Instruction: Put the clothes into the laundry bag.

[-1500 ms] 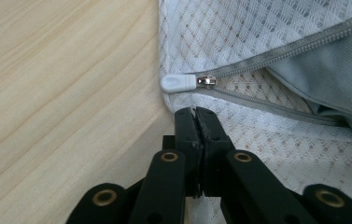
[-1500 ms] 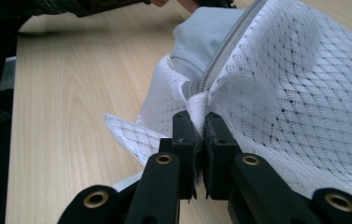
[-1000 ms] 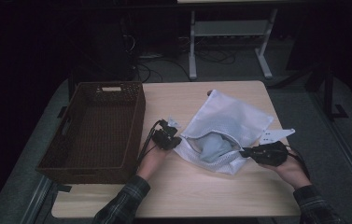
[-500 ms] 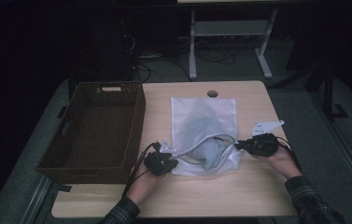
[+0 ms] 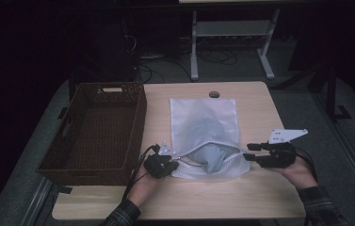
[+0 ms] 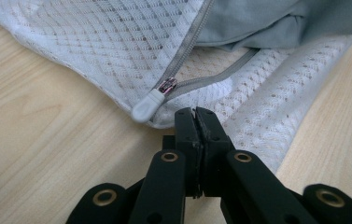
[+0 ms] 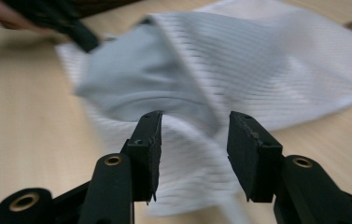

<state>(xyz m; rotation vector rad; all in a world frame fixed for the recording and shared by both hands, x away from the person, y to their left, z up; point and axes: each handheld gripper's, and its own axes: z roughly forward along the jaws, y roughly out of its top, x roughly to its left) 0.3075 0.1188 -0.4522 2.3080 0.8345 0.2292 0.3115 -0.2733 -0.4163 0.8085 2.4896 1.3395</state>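
Observation:
A white mesh laundry bag (image 5: 203,115) lies flat on the wooden table, its zipper open along the near edge. A grey garment (image 5: 213,153) shows through the opening. My left gripper (image 5: 171,165) is shut on the bag's near left corner, just beside the zipper pull (image 6: 146,106). The bag (image 6: 94,42) and the garment (image 6: 281,18) stretch away beyond the left gripper (image 6: 195,114). My right gripper (image 5: 250,151) stands at the bag's near right corner. Its jaws have just been opening and the right gripper (image 7: 194,123) holds nothing, with the bag (image 7: 267,60) and garment (image 7: 136,74) lying beyond it.
An empty brown wicker basket (image 5: 140,122) stands on the left part of the table (image 5: 260,202). A round cable hole (image 5: 214,94) sits near the far edge. A metal frame and cables stand on the floor beyond the table.
The bag has swung from a slanted, lifted pose to lie flat and straight, drawn toward the near edge. My left hand came nearer with its corner. The right jaws opened off the bag.

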